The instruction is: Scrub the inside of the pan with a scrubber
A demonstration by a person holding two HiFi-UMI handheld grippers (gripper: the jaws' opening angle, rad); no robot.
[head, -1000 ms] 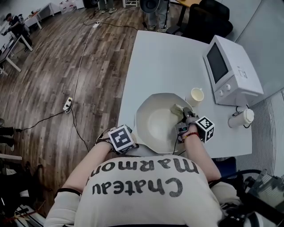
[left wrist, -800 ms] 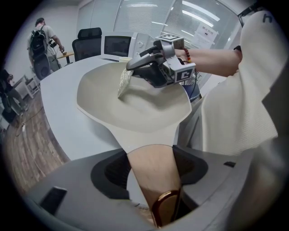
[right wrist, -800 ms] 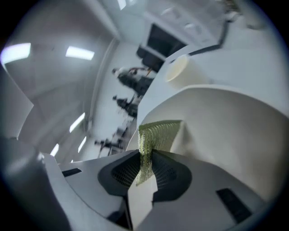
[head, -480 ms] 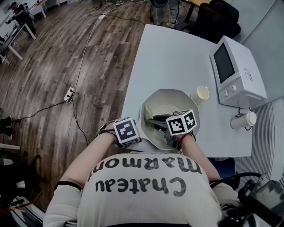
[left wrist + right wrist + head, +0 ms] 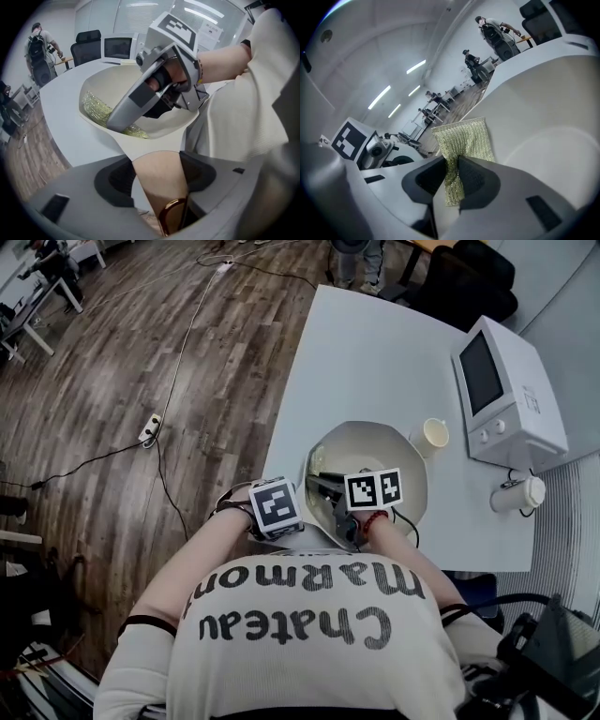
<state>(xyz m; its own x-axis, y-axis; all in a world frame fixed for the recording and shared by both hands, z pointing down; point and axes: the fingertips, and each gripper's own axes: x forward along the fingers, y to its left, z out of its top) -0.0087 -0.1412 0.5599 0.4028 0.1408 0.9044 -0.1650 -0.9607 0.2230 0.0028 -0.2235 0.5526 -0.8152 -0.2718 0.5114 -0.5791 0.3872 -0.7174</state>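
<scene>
On surface (image 5: 375,343) | pan (image 5: 398,460): handle (image 5: 157,157) clamped in left gripper (image 5: 159,180) | right gripper (image 5: 452,176): pinching scrubber (image 5: 464,138), swept from right wall to left wall | judged: scrubbing under way, more passes needed

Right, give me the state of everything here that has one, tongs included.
left tongs, shut on the handle of the pan
right tongs, shut on the scrubber
pan, right way up, held by its handle
scrubber, pinched at one end, inside the pan
microwave, door shut
cup, upright beside the pan
</scene>
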